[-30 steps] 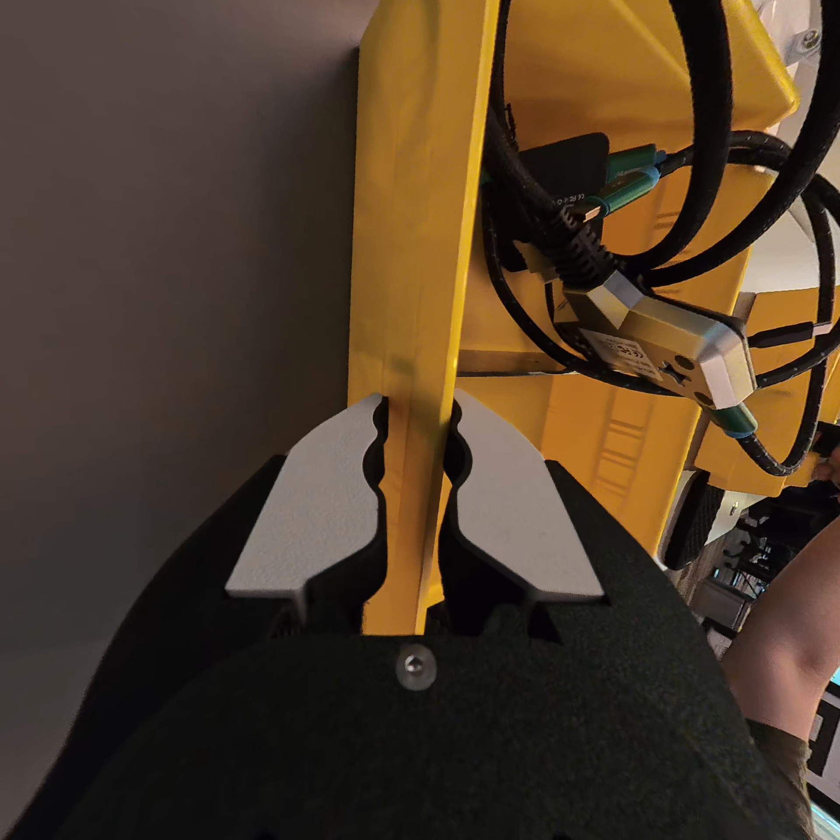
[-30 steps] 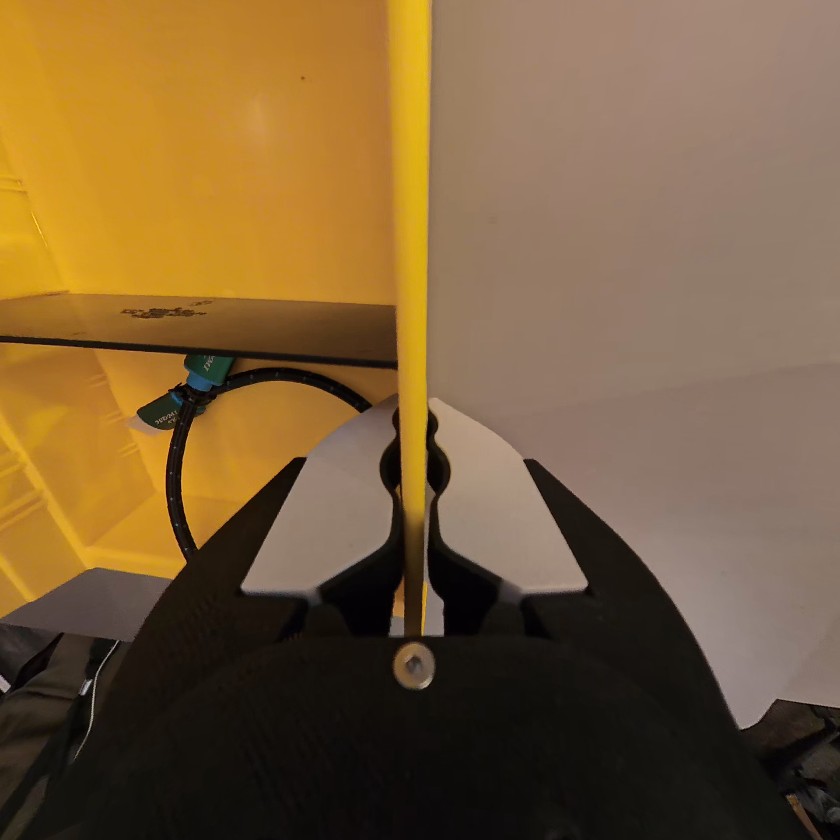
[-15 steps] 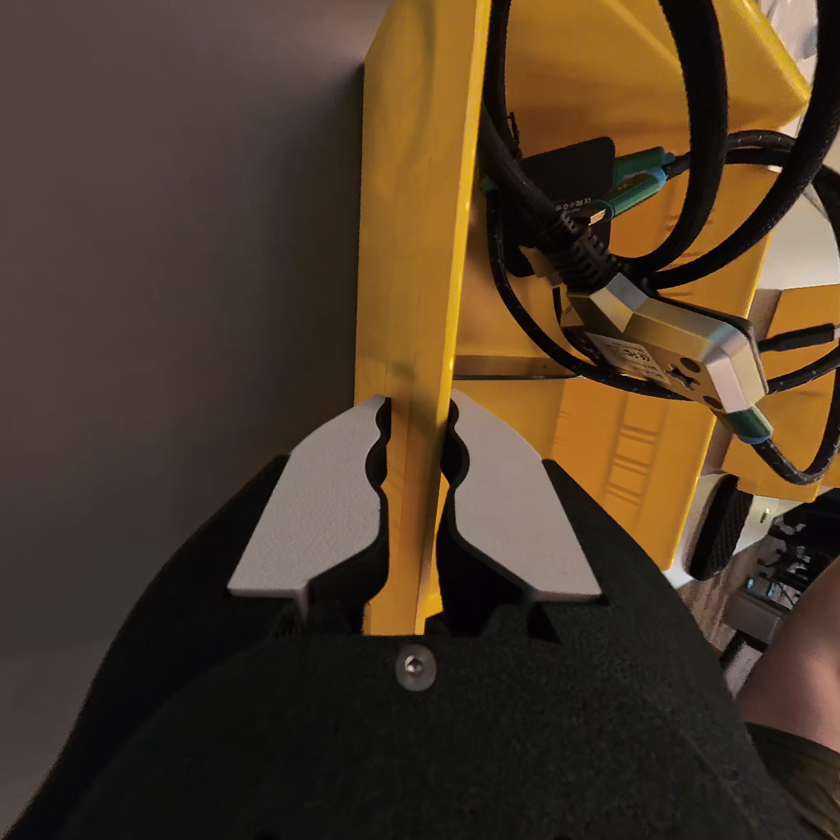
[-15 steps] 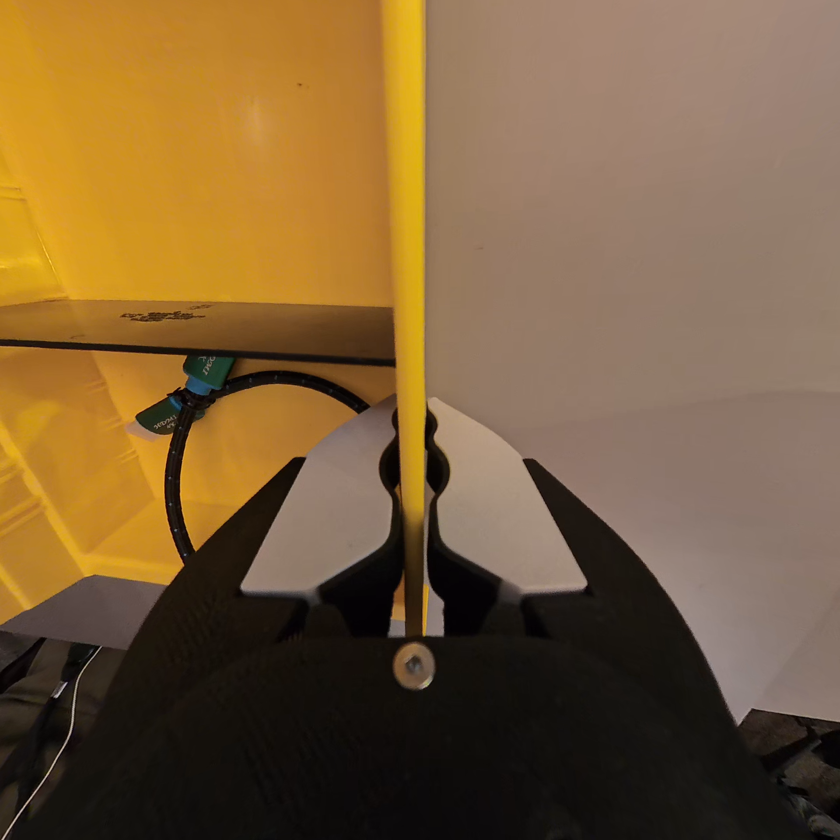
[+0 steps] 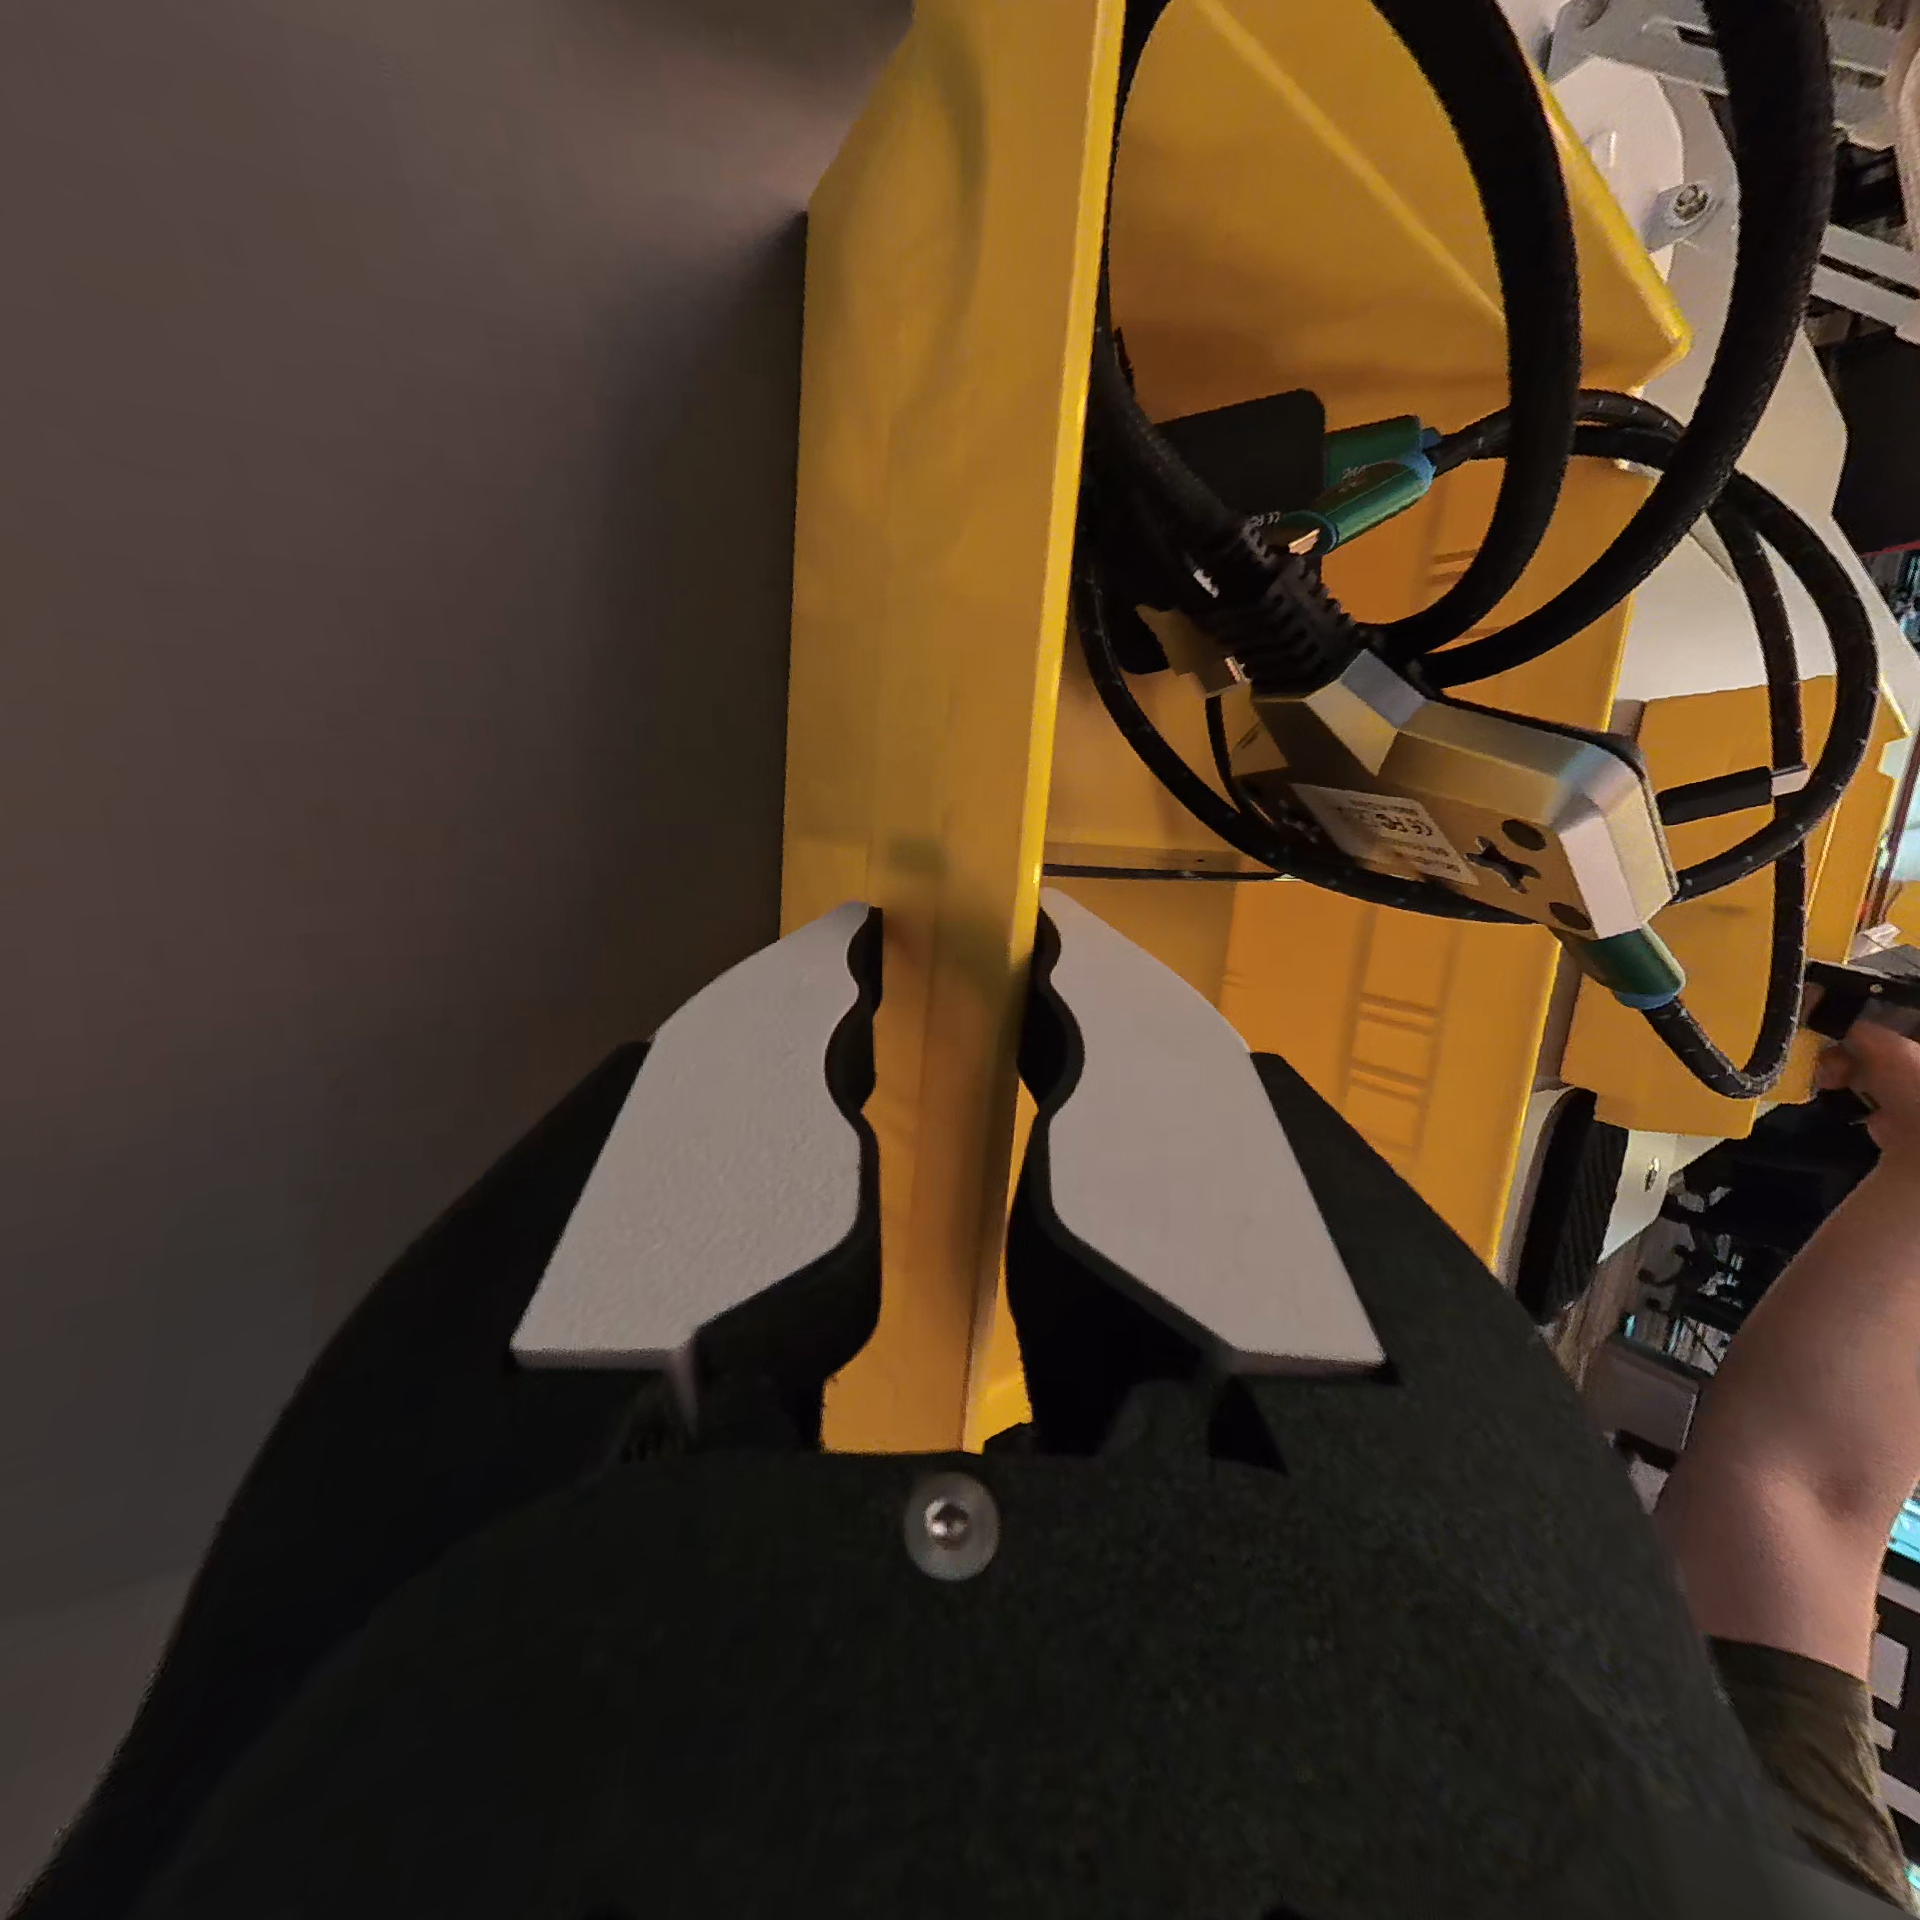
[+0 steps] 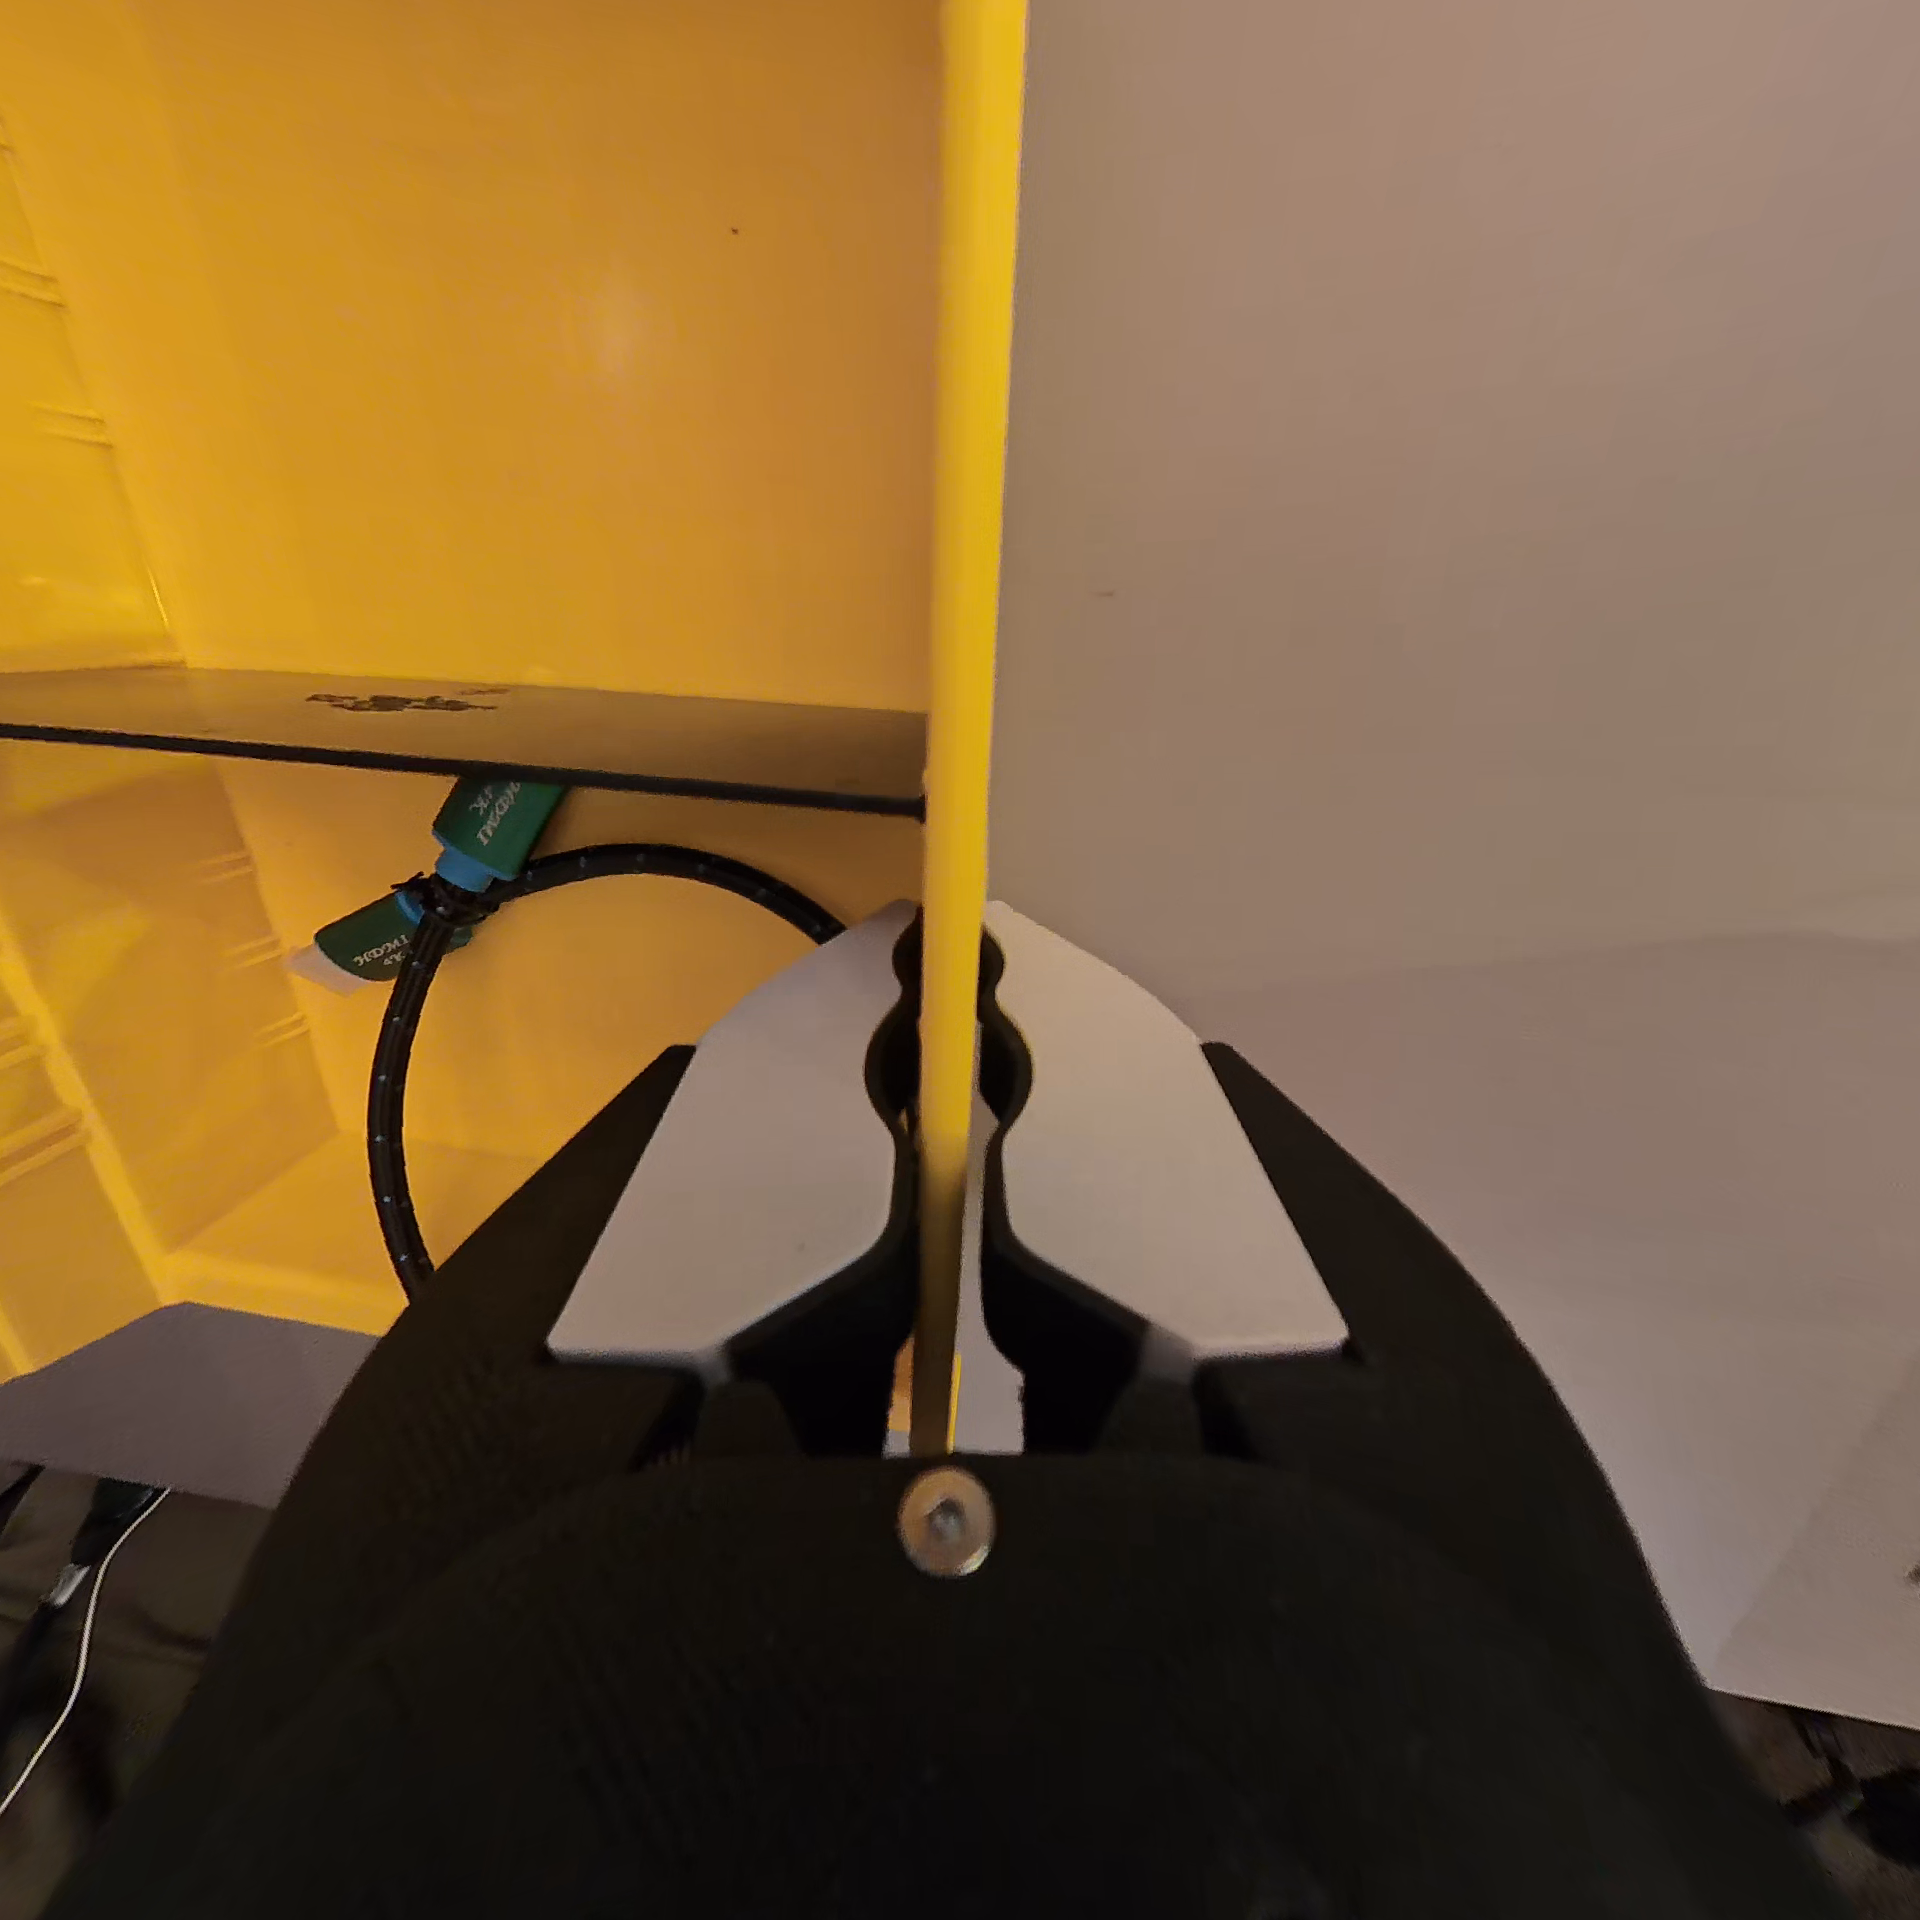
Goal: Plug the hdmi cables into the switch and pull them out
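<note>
the yellow bin (image 5: 935, 540) is the landmark, tipped so its open inside faces both cameras; it lies against a pale surface (image 6: 1455, 623); the left tool (image 5: 954, 925) is nearly closed, its two grey fingers (image 5: 727, 1143) pinching the bin's thick rim wall, which runs up the middle of that view; the right tool (image 6: 951, 914) is likewise pinched on a thin edge of the bin (image 6: 971, 416), fingers pressed to both faces; a black divider (image 6: 468, 727) crosses the bin's inside; in the left wrist view one silver hdmi switch (image 5: 1455, 790) hangs inside the bin, long axis slanting down to the right, a green-ended plug (image 5: 1631, 961) seated in its lower end; black braided cables (image 5: 1538, 312) loop around it, their number unclear; two more green plugs (image 5: 1371, 478) lie side by side above the switch; in the right wrist view two green plugs (image 6: 499, 821) sit just under the divider on one coiled cable (image 6: 395, 1091).
</note>
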Tool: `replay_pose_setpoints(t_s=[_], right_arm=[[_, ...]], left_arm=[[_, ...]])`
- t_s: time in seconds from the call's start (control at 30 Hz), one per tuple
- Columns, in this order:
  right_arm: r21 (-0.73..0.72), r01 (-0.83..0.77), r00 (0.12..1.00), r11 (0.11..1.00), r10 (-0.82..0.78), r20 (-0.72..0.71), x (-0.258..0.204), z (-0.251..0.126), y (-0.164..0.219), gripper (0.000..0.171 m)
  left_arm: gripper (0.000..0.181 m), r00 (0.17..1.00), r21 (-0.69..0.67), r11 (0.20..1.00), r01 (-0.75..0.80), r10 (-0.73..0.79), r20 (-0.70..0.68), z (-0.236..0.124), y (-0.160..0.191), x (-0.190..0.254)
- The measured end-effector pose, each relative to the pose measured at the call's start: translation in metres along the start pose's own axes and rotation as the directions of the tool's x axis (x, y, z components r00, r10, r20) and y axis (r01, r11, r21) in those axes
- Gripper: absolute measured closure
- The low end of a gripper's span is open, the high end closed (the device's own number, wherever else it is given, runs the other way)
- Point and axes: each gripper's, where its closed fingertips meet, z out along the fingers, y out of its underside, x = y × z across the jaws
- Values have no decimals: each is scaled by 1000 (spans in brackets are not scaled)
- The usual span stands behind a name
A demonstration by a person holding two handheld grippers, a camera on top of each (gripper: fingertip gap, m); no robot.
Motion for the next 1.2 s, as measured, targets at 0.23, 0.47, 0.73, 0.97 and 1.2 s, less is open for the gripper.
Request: replay_pose_setpoints(t_s=[0.23,0.47,0.73,0.97,1.2], right_arm=[[41,0,999,999,-1,32,2,-16,-1,158],[134,30,1000,990,-31,6,5,-53,-10,151],[433,88,995,897,-56,-86,15,-116,-49,147],[667,208,972,715,-74,-224,9,-163,-81,136],[829,335,929,447,-11,-369,-10,-215,-104,127]], left_arm=[[157,999,40,999,-32,34,-37,-7,-9,3],[154,995,147,988,-42,54,-82,-45,-30,14],[150,965,418,876,-240,261,6,-122,-76,64],[136,862,633,624,-458,487,144,-161,-99,150],[114,719,722,393,-569,664,205,-148,-82,245]])
